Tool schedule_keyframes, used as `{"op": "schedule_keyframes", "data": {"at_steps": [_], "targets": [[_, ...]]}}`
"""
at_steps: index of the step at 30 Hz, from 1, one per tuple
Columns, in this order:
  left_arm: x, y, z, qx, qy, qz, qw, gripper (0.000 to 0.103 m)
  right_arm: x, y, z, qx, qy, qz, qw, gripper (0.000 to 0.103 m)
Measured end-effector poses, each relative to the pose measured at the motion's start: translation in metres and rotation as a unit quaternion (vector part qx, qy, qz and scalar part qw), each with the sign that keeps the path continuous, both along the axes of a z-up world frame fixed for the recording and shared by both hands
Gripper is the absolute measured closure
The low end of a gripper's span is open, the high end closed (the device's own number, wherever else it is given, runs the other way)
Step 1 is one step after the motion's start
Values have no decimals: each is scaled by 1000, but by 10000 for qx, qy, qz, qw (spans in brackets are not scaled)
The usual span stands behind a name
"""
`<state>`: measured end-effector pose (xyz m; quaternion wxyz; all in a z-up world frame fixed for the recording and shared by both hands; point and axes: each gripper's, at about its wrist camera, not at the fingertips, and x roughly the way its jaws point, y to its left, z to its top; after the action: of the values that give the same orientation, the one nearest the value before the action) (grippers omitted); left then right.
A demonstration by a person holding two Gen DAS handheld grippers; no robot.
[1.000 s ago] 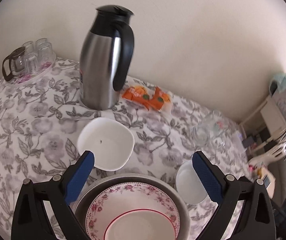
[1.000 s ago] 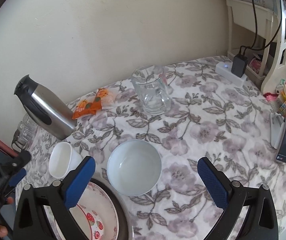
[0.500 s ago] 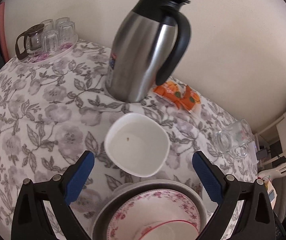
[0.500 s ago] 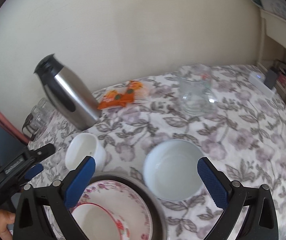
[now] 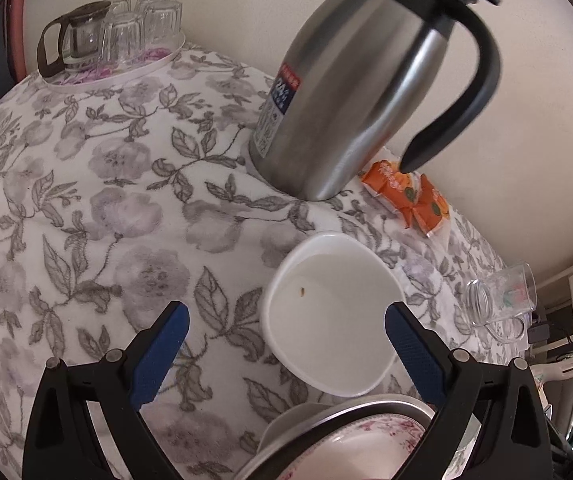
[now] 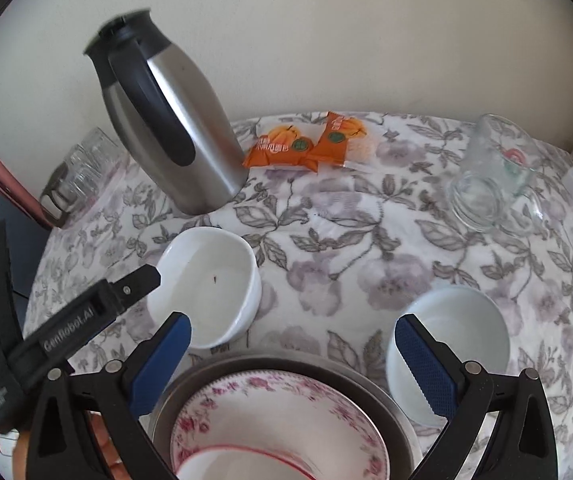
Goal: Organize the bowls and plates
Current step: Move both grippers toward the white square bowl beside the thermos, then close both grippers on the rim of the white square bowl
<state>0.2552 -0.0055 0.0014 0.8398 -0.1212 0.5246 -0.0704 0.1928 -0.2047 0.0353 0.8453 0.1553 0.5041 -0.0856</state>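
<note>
A white squarish bowl (image 5: 330,312) sits on the flowered tablecloth in front of the steel thermos jug (image 5: 350,92). My left gripper (image 5: 286,314) is open, and its fingers straddle the bowl's near side without touching it. Below it lies a stack: a metal plate (image 6: 282,362), a pink-flowered plate (image 6: 282,408) and a red-rimmed bowl (image 6: 238,462). My right gripper (image 6: 292,324) hangs open and empty above the stack's far edge. The squarish bowl (image 6: 210,280) is at its left and a round white bowl (image 6: 458,336) at its right. One left gripper finger (image 6: 138,280) reaches the squarish bowl's left rim.
The thermos jug (image 6: 174,128) stands near the wall, with orange snack packets (image 6: 306,144) beside it. A glass mug (image 6: 490,172) lies on its side at the right. At the far left a tray holds a small pot and upturned glasses (image 5: 118,36). The table drops off at the left.
My left gripper has moved forward and down towards the squarish bowl, so bowl and thermos loom larger. My right gripper has swung left over the stack. Both stay open.
</note>
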Motion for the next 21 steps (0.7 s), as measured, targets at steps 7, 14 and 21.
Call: {"op": "schedule_keyframes", "data": {"at_steps": [7,14,21], "targets": [[14,12,-21,-83,152,111,9998,4,35,10,-20,-76,517,-50,9986,3],[21,21,-33,-258,222,106,9994,9,52,15,-39,73,764,-45,9970,16],[21,22,-43,-398,351,32,9986,29,59,23,-59,169,982,10,9950,37]]}}
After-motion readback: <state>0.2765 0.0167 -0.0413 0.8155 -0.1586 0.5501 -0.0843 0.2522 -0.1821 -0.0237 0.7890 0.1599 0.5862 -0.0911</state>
